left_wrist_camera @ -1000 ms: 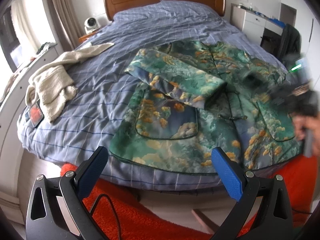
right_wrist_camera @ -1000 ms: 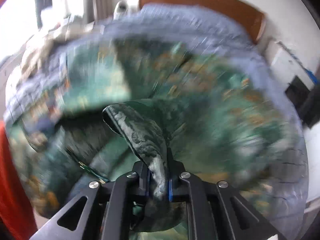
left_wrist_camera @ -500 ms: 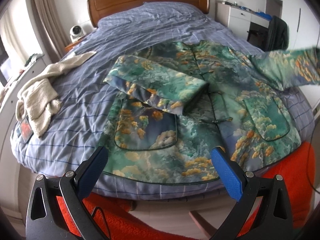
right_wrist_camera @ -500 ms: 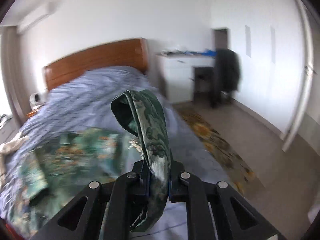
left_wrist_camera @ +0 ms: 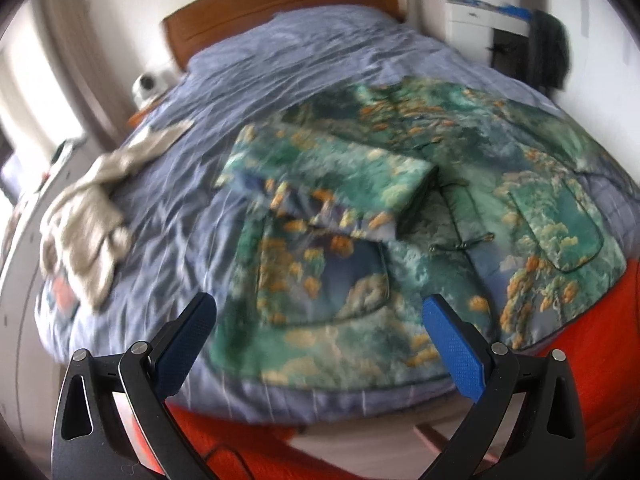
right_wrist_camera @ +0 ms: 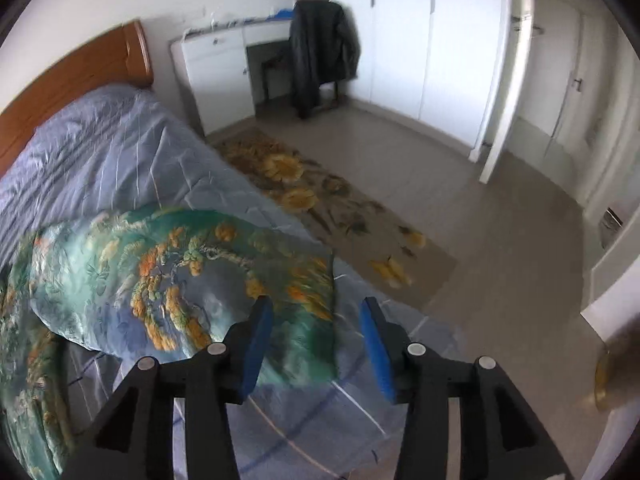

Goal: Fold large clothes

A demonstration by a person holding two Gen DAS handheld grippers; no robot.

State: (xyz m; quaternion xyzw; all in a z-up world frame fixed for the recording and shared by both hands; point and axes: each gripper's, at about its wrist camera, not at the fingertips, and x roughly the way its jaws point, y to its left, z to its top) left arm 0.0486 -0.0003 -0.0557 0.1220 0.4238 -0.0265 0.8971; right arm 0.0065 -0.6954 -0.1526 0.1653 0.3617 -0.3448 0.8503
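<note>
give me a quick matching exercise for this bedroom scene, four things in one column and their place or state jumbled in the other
Things:
1. green patterned jacket
2. cream sweater
3. dark coat
4. right tongs

Place or state:
A. draped over a chair by the white desk
B. open, with nothing between the pads
C. spread on the blue bedspread, one sleeve folded across its front
D. crumpled near the bed's left edge in the left wrist view

Pairs: 1-C, 2-D, 3-A, 4-B
</note>
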